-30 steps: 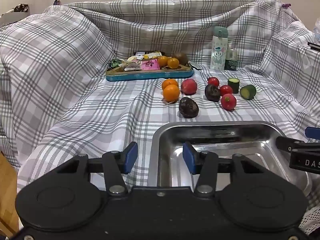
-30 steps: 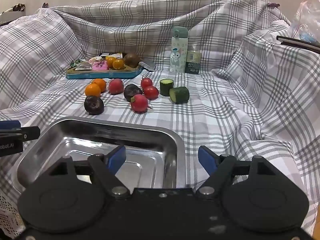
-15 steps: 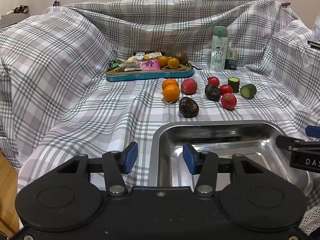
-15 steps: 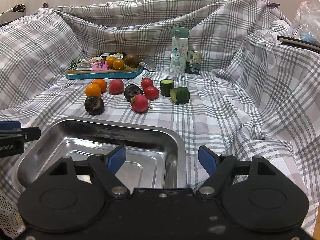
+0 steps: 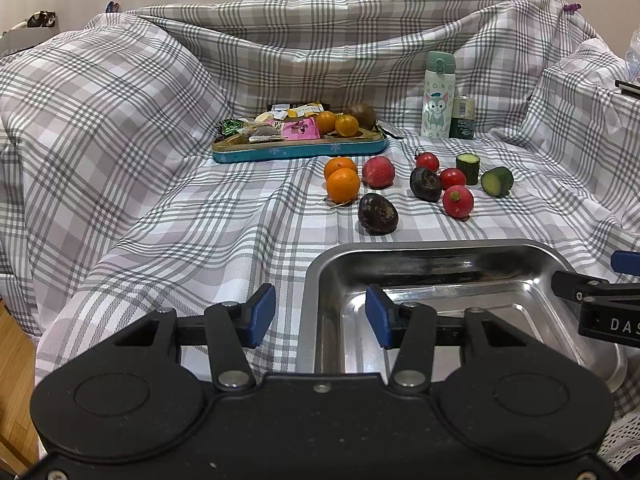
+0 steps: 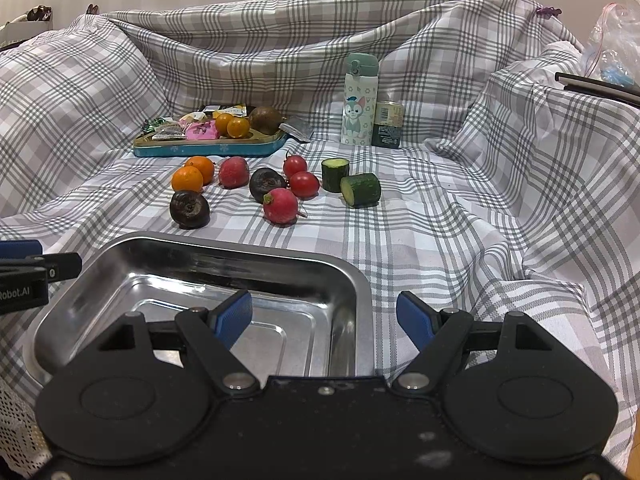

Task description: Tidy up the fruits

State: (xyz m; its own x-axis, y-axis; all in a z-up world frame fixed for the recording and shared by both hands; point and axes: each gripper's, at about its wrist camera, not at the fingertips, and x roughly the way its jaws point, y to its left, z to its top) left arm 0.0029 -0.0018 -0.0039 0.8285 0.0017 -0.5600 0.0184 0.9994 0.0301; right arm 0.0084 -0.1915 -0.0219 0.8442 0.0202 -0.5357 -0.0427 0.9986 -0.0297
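An empty steel tray [image 5: 436, 258] [image 6: 224, 248] lies on the checked cloth close in front of both grippers. Beyond it lie two oranges [image 5: 343, 184] [image 6: 187, 179], red fruits [image 5: 458, 200] [image 6: 281, 205], two dark fruits [image 5: 377, 213] [image 6: 189, 209] and two cucumber pieces [image 5: 497, 181] [image 6: 361, 189]. My left gripper [image 5: 320, 316] is open and empty over the tray's left rim. My right gripper [image 6: 324, 314] is open and empty over the tray's right rim. Each gripper's tip shows at the edge of the other's view.
A teal tin tray [image 5: 300, 150] [image 6: 208, 149] with snacks, two oranges and a brown fruit stands at the back. A pale green bottle [image 5: 438, 94] [image 6: 360, 100] and a small dark jar [image 5: 462, 117] [image 6: 387, 124] stand right of it. Raised cloth folds surround the area.
Both views have shifted very slightly. The fruits, tray and gripper openings look the same.
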